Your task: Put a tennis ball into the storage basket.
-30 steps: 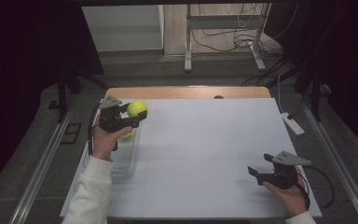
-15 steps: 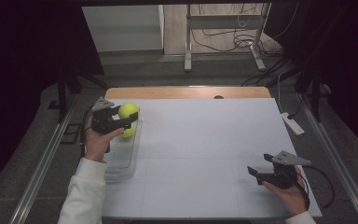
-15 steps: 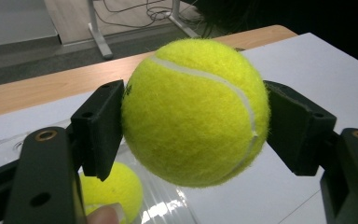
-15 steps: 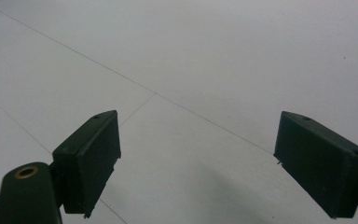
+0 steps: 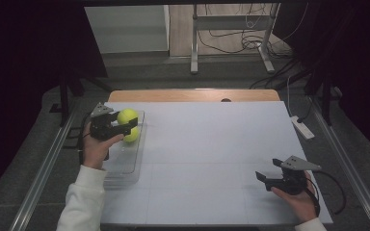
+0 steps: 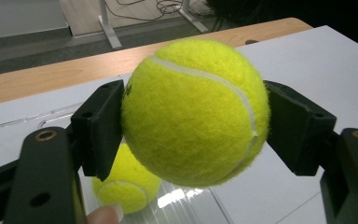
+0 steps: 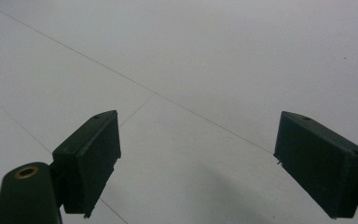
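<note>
Left gripper (image 5: 125,126) clamped on tennis ball (image 6: 196,112), held above clear plastic tray (image 5: 125,163) at table's left edge. Second tennis ball (image 6: 126,186) lying in tray beneath. Right gripper (image 5: 266,179) near right front corner, jaws apart, nothing between.

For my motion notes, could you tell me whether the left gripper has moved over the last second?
Yes. The left gripper, shut on a tennis ball, has shifted left, over the clear tray.
</note>
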`<state>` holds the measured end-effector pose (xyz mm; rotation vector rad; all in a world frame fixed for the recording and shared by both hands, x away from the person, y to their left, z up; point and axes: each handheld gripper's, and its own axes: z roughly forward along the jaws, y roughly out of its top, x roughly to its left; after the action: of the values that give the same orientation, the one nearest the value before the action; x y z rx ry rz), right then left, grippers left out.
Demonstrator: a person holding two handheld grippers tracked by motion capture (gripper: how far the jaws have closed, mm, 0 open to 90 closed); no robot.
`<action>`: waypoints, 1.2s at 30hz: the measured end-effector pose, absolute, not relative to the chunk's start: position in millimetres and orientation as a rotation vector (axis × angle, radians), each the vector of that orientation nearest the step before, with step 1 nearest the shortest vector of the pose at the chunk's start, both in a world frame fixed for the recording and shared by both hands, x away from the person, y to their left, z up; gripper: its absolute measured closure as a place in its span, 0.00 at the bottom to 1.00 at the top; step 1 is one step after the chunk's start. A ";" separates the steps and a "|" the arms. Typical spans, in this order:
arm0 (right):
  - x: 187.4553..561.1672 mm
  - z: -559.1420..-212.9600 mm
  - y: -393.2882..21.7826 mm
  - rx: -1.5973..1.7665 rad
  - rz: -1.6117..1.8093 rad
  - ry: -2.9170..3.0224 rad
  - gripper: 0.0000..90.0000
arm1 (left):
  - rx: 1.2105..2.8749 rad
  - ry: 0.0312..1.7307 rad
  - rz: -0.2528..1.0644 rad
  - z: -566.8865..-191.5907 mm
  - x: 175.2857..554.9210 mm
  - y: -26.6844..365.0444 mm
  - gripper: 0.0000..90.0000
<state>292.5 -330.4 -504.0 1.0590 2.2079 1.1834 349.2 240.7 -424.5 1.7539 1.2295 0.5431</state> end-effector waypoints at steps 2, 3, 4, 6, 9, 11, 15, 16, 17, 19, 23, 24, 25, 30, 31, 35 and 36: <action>292.5 -504.1 -330.4 1.060 1.182 2.207 0.16 | 1.756 1.234 0.546 -425.5 348.2 243.3 0.30; 292.6 -504.2 -330.5 1.060 1.182 2.207 0.16 | 1.756 1.239 0.546 -426.3 347.5 244.6 0.30; 292.7 -504.3 -330.5 1.061 1.182 2.208 0.16 | 1.758 1.242 0.547 -426.8 347.0 245.2 0.30; 292.8 -504.3 -330.5 1.062 1.182 2.208 0.16 | 1.759 1.252 0.550 -428.4 345.7 247.0 0.30; 292.5 -503.9 -330.7 1.063 1.183 2.206 0.16 | 1.762 1.257 0.553 -429.2 343.5 249.8 0.30; 292.2 -503.8 -330.7 1.062 1.183 2.206 0.16 | 1.765 1.259 0.553 -429.6 341.9 252.4 0.30; 292.4 -504.0 -330.5 1.059 1.183 2.207 0.16 | 1.765 1.272 0.559 -432.3 339.2 257.1 0.30; 292.4 -504.0 -330.5 1.060 1.182 2.207 0.16 | 1.768 1.276 0.560 -433.3 338.9 258.0 0.30; 292.4 -503.9 -330.5 1.060 1.182 2.206 0.16 | 1.770 1.280 0.561 -434.3 338.6 258.7 0.30; 292.4 -503.9 -330.5 1.059 1.183 2.206 0.17 | 1.771 1.283 0.559 -435.5 338.1 259.8 0.30; 292.4 -503.9 -330.4 1.058 1.179 2.208 0.17 | 1.774 1.285 0.558 -435.9 336.6 260.7 0.30; 292.4 -503.9 -330.4 1.058 1.179 2.208 0.17 | 1.774 1.285 0.558 -435.9 336.6 260.7 0.30; 292.4 -503.9 -330.4 1.058 1.181 2.208 0.17 | 1.775 1.285 0.558 -435.8 336.1 260.9 0.30; 292.3 -503.8 -330.3 1.057 1.180 2.208 0.17 | 1.784 1.288 0.554 -437.3 335.2 262.3 0.30; 292.2 -503.8 -330.3 1.057 1.178 2.209 0.17 | 1.785 1.290 0.555 -438.0 335.0 262.9 0.30; 292.1 -503.5 -330.3 1.055 1.178 2.208 0.17 | 1.786 1.293 0.552 -439.1 333.8 263.5 0.29; 292.0 -503.4 -330.2 1.055 1.179 2.208 0.17 | 1.793 1.293 0.554 -439.5 333.5 263.7 0.29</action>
<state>292.0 -330.2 -503.4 1.0548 2.2077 1.1789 333.5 263.7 -439.5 1.7925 1.2935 0.5536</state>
